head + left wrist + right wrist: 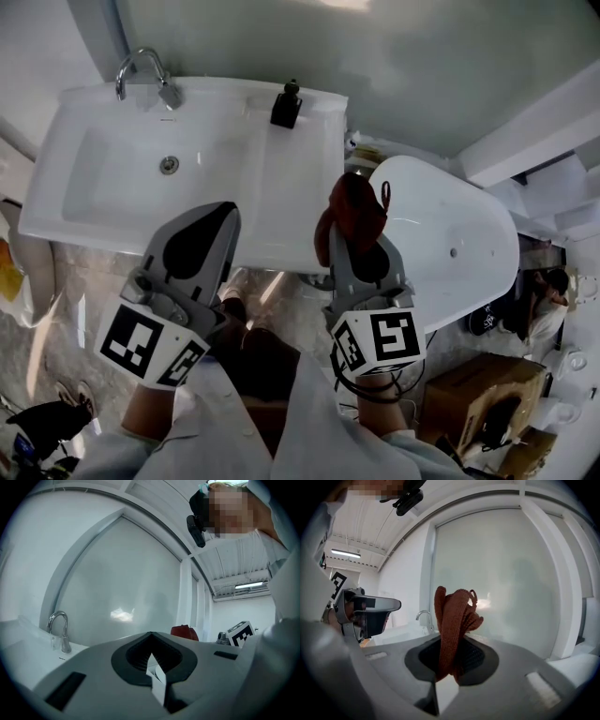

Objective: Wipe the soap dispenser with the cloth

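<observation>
The black soap dispenser (286, 105) stands on the back right rim of the white sink (281, 202), far ahead of both grippers. A rust-red cloth (356, 208) sticks up from my right gripper (356, 246), which is shut on it in front of the sink's right corner. In the right gripper view the cloth (452, 620) rises bunched from between the jaws of that gripper (449, 665). My left gripper (216, 217) hovers over the sink's front edge, shut with nothing held (151, 644). Neither gripper view shows the dispenser.
A chrome faucet (141, 70) stands at the sink's back left, the drain (169, 165) in the basin. A white toilet lid (450, 234) lies right of the sink. A cardboard box (469, 398) sits on the floor at lower right. A wall (422, 56) runs behind.
</observation>
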`<state>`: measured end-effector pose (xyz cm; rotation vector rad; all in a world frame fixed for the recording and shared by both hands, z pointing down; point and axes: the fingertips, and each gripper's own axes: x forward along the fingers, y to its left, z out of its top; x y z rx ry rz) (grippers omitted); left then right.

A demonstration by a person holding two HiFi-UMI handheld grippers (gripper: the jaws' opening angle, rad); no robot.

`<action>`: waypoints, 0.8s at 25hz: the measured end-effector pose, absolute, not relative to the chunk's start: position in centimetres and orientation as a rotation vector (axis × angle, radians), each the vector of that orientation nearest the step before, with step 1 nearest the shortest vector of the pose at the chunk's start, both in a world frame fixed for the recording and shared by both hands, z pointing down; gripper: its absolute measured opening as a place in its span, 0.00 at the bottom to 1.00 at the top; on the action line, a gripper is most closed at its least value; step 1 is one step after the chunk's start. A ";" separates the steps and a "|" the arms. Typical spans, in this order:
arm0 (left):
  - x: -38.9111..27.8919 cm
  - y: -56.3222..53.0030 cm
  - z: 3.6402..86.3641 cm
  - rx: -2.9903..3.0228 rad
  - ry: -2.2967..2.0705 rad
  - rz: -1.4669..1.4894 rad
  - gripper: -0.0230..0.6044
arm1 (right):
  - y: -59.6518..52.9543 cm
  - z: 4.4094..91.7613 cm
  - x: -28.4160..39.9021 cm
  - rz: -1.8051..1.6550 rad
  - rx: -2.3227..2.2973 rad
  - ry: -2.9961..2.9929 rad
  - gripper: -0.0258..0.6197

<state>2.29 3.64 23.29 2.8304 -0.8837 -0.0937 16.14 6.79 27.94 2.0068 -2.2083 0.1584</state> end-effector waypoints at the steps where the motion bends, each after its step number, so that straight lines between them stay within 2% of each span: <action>1: 2.5 4.4 23.2 2.830 -0.888 -0.094 0.04 | 7.5 27.9 16.2 0.158 2.001 -2.214 0.13; 11: 2.4 10.6 22.1 2.837 -0.946 -0.111 0.04 | 13.6 27.9 15.8 0.162 1.951 -2.274 0.13; 20: 1.1 11.8 21.0 2.857 -0.958 -0.110 0.04 | 15.0 27.3 14.1 0.164 1.978 -2.311 0.13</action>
